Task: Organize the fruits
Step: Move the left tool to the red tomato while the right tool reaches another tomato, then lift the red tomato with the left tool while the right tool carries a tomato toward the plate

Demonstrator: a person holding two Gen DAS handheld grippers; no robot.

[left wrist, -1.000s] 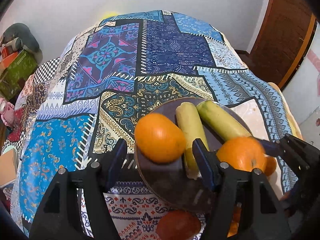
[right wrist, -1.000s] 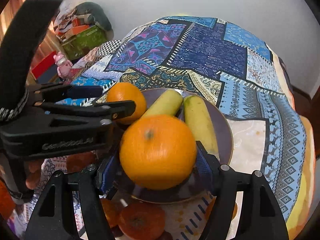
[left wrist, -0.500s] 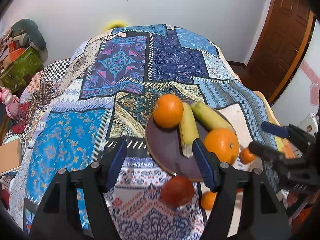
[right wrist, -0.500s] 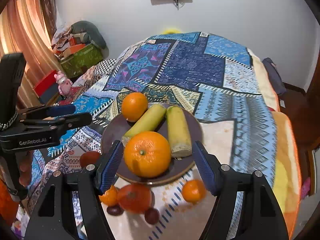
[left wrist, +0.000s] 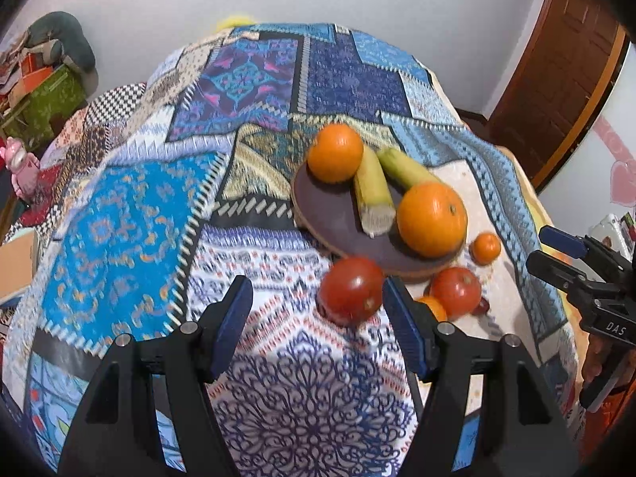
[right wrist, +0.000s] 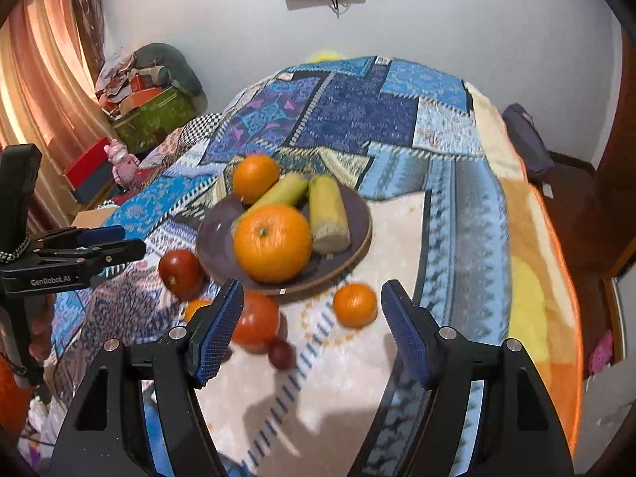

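Between picks: both tools free, loose fruit waiting by the plate's near rim.

Bedspread (left wrist: pixel 119 238) carries it all. Plate (right wrist: pixel 222 238) sits mid-spread w/ two oranges, big one (right wrist: pixel 272 248) at near rim, far one (right wrist: pixel 255 177) at the back, plus two bananas (right wrist: pixel 328 214). Off-plate: tomato (left wrist: pixel 351 291) touching near-left rim, 2nd tomato (right wrist: pixel 256 322), mandarin (right wrist: pixel 355 304), small dark fruit (right wrist: pixel 281 353). My left gripper (left wrist: pixel 318 320) and right gripper (right wrist: pixel 310 328) are both spread wide, holding nothing. Next, I judge: left drops onto the tomato nearly btwn its fingers, closes gently, since round fruit may roll.
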